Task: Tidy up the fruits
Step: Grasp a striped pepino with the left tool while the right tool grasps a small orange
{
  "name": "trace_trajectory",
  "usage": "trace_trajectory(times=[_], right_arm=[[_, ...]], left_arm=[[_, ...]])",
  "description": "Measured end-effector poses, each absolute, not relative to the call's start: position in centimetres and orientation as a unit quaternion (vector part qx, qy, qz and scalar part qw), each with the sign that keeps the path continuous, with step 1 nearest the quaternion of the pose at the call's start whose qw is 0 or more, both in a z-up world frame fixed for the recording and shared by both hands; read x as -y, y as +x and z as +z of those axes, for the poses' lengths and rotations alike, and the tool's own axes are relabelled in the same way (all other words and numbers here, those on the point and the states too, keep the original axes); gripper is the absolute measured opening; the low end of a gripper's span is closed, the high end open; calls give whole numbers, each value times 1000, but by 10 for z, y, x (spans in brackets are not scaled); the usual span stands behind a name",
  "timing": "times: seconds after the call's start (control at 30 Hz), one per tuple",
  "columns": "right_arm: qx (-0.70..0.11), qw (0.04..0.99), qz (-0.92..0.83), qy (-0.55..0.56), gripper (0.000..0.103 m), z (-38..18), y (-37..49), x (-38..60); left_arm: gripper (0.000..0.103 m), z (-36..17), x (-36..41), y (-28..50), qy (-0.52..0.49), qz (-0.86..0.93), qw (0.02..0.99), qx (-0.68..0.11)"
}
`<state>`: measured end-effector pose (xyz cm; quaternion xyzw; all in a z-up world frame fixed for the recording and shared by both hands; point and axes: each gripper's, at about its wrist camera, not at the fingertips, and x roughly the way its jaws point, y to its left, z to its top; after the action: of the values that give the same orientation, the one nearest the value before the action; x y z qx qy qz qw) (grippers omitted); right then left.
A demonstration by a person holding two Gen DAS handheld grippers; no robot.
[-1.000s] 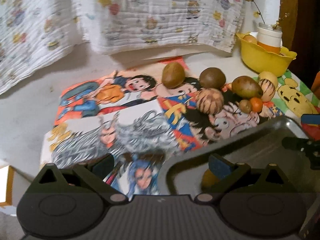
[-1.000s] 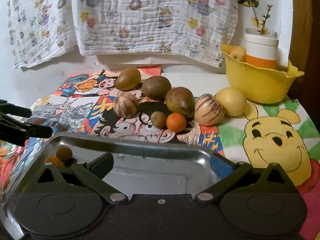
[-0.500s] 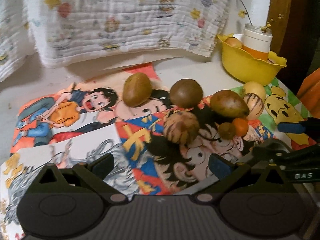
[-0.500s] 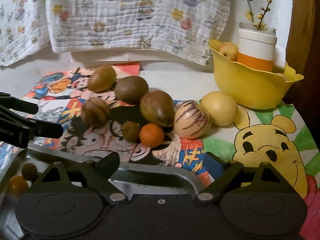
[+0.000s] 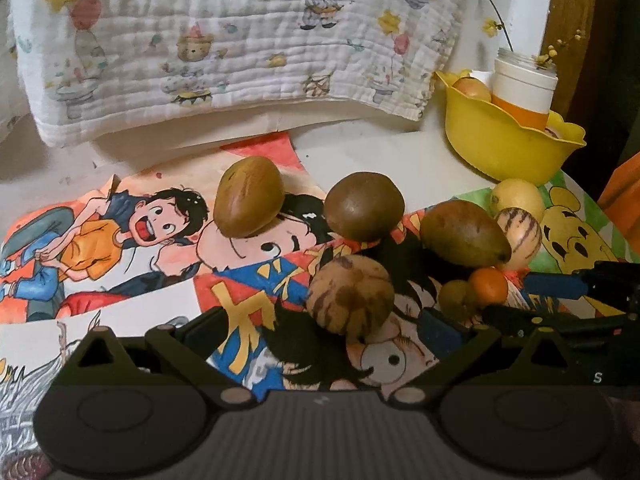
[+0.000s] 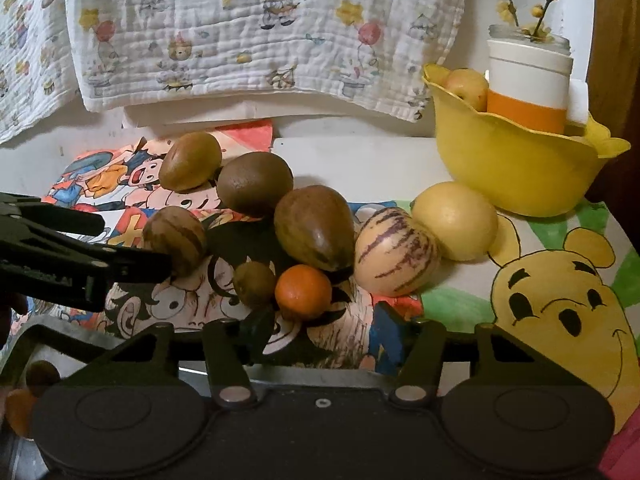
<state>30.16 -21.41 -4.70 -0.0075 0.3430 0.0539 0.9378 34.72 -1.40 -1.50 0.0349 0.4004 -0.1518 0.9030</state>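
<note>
Dim, warm indoor light; both views soft and slightly grainy, fisheye bending the edges, corners black, shadows pooling under the fruit.

Fruit cluster (image 6: 312, 236) crowded the counter's (image 6: 360, 168) middle; bare surface lay open behind it, the yellow bowl (image 6: 516, 168) blocking the right.

Black gripper (image 6: 320, 320), blue-padded jaws, silver screws
</note>
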Motion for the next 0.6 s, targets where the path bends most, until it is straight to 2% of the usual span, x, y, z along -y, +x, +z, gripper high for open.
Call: trace_trajectory(times=[0.13, 0.6], right_arm=[[-346, 937, 53, -3, 53, -49, 307, 213], [-340, 938, 69, 2, 39, -53, 315, 204]], left_arm=[[98, -17, 20, 352, 39, -160, 902, -399], [69, -26, 19, 363, 24, -178, 894, -411]])
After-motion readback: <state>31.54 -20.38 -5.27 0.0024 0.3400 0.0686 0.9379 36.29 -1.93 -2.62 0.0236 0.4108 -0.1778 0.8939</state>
